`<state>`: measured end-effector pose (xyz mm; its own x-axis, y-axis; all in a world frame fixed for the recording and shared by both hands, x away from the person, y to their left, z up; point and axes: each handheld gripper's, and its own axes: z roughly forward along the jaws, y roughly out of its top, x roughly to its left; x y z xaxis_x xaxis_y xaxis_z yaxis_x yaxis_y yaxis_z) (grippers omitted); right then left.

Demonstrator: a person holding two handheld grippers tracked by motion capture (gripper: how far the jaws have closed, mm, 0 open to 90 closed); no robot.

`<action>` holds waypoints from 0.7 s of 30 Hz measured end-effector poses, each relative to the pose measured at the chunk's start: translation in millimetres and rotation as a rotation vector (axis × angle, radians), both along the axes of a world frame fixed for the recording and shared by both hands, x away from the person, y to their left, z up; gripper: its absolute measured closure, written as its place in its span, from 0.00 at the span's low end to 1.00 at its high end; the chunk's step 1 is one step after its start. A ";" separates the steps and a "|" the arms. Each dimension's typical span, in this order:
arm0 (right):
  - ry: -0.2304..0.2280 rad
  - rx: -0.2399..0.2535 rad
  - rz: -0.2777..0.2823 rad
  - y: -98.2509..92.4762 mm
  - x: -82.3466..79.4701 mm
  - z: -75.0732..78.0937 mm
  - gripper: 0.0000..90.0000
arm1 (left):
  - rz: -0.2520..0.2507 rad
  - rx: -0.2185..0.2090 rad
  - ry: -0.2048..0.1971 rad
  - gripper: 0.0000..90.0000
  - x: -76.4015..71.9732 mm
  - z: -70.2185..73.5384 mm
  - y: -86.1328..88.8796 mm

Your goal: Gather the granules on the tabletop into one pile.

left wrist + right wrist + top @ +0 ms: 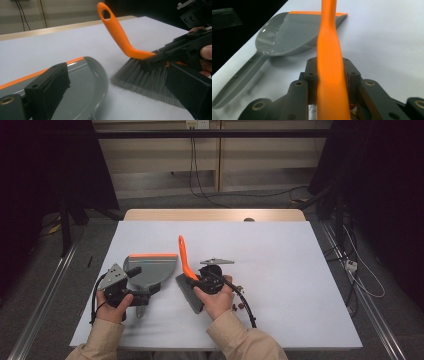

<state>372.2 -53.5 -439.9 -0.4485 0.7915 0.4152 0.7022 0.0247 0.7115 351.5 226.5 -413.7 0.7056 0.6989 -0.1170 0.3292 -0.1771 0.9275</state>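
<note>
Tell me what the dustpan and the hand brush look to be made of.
Dustpan: probably moulded plastic, glossy grey with bright reflections in the scoop; its orange front lip looks like a softer strip, perhaps rubber. Brush: smooth orange handle, likely plastic, with a moulded hanging hole; the grey bristles look like fine synthetic fibres, splayed at the tips.
</note>
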 end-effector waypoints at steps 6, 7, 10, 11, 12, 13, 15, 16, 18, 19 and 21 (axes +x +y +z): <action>0.007 -0.011 -0.032 -12.7 0.9 0.0 0.79 | 0.000 -0.001 -0.001 0.06 -0.2 0.1 -0.3; 0.013 -0.009 -0.036 -14.7 1.2 0.2 0.79 | 0.000 -0.001 -0.001 0.06 -0.2 0.2 -0.3; 0.012 -0.015 -0.048 -21.7 2.4 0.4 0.79 | 0.001 -0.001 -0.001 0.06 -0.1 0.3 -0.4; 0.011 -0.019 -0.051 -23.8 2.5 0.5 0.79 | 0.001 -0.001 0.000 0.06 -0.1 0.2 -0.4; 0.011 -0.020 -0.055 -26.1 2.6 0.5 0.79 | 0.001 0.001 -0.001 0.06 -0.1 0.1 -0.6; 0.012 -0.020 -0.062 -28.9 2.4 0.6 0.79 | 0.001 0.001 -0.001 0.06 -0.1 0.1 -0.8; 0.009 -0.023 -0.067 -32.7 2.3 0.5 0.79 | 0.001 0.001 0.000 0.06 -0.1 -0.1 -1.3; 0.010 -0.022 -0.072 -34.8 2.1 0.5 0.79 | -0.002 0.003 -0.002 0.06 0.2 -0.1 -1.3; 0.012 -0.022 -0.077 -38.9 1.6 0.6 0.79 | -0.002 0.004 -0.001 0.06 0.2 -0.1 -1.5; 0.010 -0.023 -0.080 -40.6 1.3 0.6 0.79 | -0.002 0.004 -0.001 0.06 0.2 -0.2 -1.6; 0.013 -0.025 -0.086 -43.5 0.8 0.9 0.79 | -0.003 0.005 0.000 0.06 0.3 -0.3 -1.8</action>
<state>373.0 -97.0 -438.9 -0.3734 0.8367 0.4005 0.7117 -0.0185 0.7023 351.7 224.7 -414.0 0.7075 0.6975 -0.1137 0.3289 -0.1825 0.9266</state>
